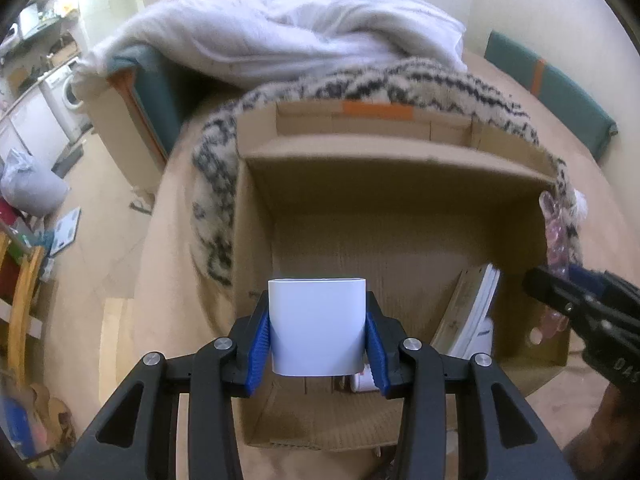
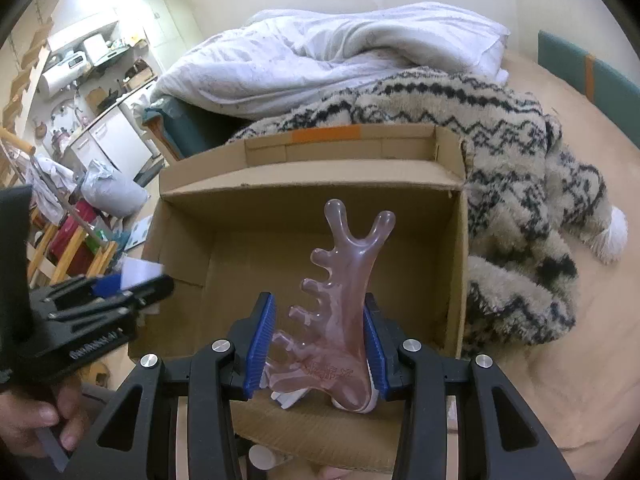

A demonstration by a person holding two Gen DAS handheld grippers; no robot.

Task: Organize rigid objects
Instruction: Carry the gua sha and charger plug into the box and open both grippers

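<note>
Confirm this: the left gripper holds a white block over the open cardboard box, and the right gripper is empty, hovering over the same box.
Not quite. The right gripper is not empty: the right wrist view shows it shut on a pink translucent comb-shaped tool. The rest stands: the left gripper holds the white block over the open cardboard box, and both are over that box.

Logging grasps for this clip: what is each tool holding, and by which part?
Left tool: white box, pinched across its lower sides. Right tool: pink pronged massager, clamped across its wide base.
</note>
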